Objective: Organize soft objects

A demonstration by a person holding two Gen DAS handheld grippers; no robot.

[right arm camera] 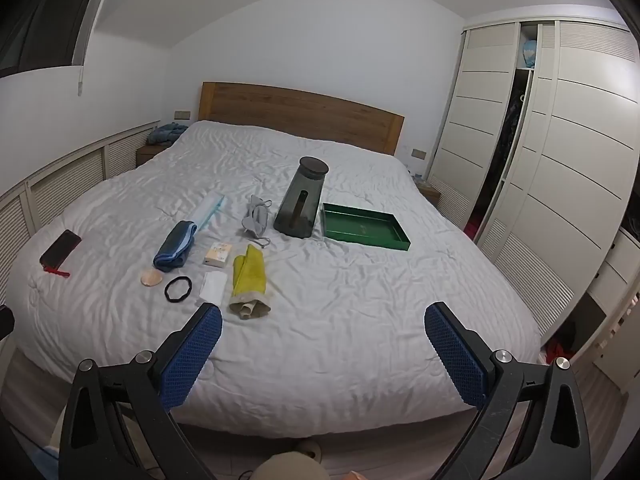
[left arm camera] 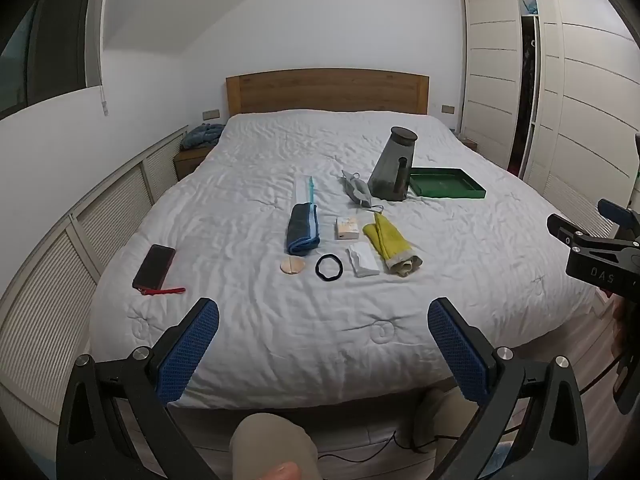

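Several small items lie mid-bed on the white quilt [left arm camera: 280,320]: a rolled blue towel [left arm camera: 303,229] [right arm camera: 175,250], a yellow rubber glove [left arm camera: 392,245] [right arm camera: 248,280], a grey face mask [left arm camera: 358,190] [right arm camera: 255,216], a black hair tie [left arm camera: 329,267] [right arm camera: 178,288], a beige puff [left arm camera: 292,266] [right arm camera: 151,279], a white tissue pack [left arm camera: 363,260] [right arm camera: 213,287] and a small box [left arm camera: 347,228] [right arm camera: 218,254]. A green tray [left arm camera: 446,182] [right arm camera: 364,226] sits right of a dark jug [left arm camera: 393,165] [right arm camera: 302,198]. My left gripper [left arm camera: 323,344] and right gripper [right arm camera: 323,352] are open, empty, over the bed's foot.
A phone with a red strap [left arm camera: 154,267] [right arm camera: 59,253] lies at the bed's left. A packaged toothbrush [left arm camera: 305,189] [right arm camera: 210,208] lies behind the towel. Wardrobe doors [right arm camera: 560,180] stand to the right, a louvred panel wall [left arm camera: 100,208] to the left. My knee [left arm camera: 276,448] shows below.
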